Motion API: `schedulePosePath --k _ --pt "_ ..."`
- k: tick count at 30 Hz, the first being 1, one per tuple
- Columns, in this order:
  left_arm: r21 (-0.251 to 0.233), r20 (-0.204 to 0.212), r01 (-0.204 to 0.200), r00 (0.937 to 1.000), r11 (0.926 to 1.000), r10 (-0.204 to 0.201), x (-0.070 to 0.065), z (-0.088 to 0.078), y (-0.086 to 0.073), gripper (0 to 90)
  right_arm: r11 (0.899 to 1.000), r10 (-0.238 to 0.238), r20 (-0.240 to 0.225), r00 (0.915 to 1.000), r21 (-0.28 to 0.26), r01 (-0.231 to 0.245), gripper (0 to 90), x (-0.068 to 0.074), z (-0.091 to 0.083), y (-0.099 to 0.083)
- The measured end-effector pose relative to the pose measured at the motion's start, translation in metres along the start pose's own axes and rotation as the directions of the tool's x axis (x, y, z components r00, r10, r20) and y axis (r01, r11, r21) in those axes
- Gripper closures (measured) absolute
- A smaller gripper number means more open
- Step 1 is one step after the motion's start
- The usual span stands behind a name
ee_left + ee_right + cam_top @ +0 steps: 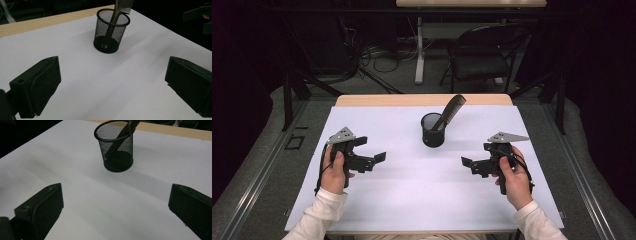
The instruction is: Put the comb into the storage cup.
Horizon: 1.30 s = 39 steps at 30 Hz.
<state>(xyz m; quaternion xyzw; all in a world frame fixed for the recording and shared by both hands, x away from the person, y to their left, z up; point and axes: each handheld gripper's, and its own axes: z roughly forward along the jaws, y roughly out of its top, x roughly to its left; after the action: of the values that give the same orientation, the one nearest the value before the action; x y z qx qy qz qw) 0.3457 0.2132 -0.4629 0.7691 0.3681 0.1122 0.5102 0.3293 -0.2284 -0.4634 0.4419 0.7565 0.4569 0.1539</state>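
A black mesh cup (433,131) is standing on the white table (412,195), ahead of and between both grippers, with a comb (451,111) leaning inside. The left gripper (371,149) and right gripper (470,162) are gaping wide, holding nothing.

Overhead view; both tong-cameras toward cup (111,32)

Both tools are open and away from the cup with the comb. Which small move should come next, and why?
Probably bring the right tool forward toward the comb, which stands tilted in the mesh cup with its top leaning to the person's right, nearer that side. Both tools, the left tool too, are open and hold nothing, and the white table between them and the cup is bare.
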Motion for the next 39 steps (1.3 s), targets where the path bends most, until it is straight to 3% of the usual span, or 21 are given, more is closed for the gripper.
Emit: schedulePosePath --k 9,20,39 --pt "-0.023 -0.028 -0.001 0.9996 0.9997 0.001 0.006 -0.023 -0.025 0.5 1.000 0.004 0.024 0.9997 -0.006 -0.004 0.0 -0.002 -0.007 -0.024" --pt "-0.050 -0.046 0.016 0.9988 0.9986 -0.018 0.012 -0.036 -0.053 0.5 1.000 0.020 0.047 0.9987 -0.009 -0.019 0.0 -0.009 -0.005 -0.052" --pt "-0.083 -0.069 0.028 0.9971 0.9962 -0.033 0.024 -0.041 -0.073 0.5 0.996 0.079 0.059 0.9951 -0.034 -0.077 0.0 -0.022 -0.003 -0.073"
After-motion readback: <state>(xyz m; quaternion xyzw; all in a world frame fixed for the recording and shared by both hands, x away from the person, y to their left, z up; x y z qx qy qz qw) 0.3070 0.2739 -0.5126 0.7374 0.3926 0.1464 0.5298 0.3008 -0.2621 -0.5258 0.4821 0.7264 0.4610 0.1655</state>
